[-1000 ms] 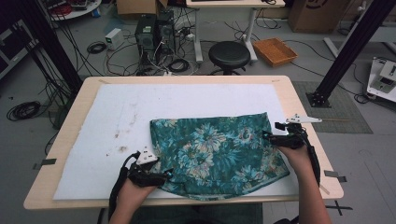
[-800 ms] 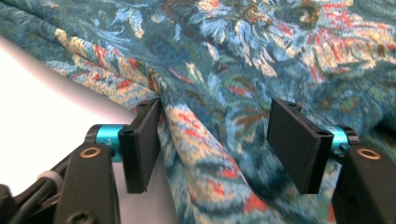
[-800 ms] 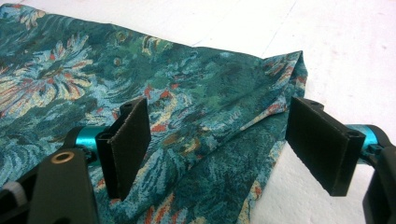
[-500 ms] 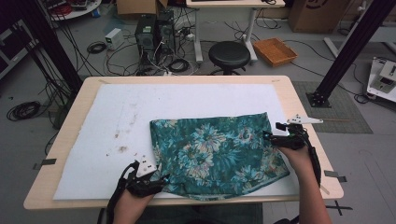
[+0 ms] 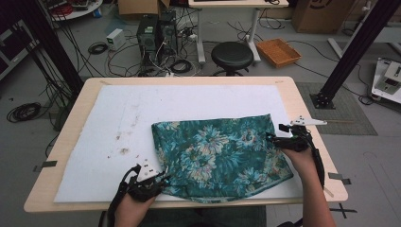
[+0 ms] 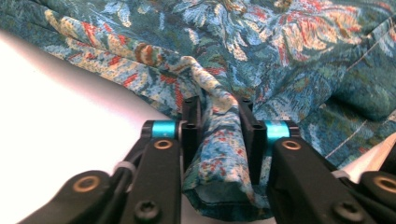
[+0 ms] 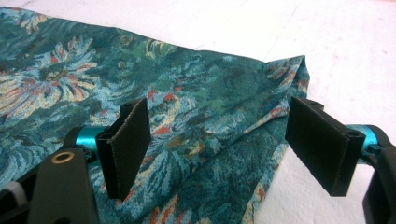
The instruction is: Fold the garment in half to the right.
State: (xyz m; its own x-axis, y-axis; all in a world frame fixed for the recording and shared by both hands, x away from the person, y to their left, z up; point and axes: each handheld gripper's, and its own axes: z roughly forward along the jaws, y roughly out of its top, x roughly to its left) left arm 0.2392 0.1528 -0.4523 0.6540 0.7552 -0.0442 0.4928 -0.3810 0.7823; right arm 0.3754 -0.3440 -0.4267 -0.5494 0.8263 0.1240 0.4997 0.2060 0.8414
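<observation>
The floral cloth [image 5: 220, 151] lies on a mat [image 5: 118, 123] covering the worktop [image 5: 302, 101], toward its near right. The left claw [image 5: 158, 182] is at the cloth's near left corner, the right claw [image 5: 279, 139] at its right edge. A stool [image 5: 231, 56] stands on the floor beyond the far edge.

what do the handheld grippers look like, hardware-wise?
Both are black two-jaw units. The left gripper has black linkage arms with brass-coloured bushings, cyan anodised collars and flat black pads. The right gripper has the same cyan collars and rectangular, rough-surfaced pads. A grey three-cornered plate tops the right one; black cables trail along the forearms.
</observation>
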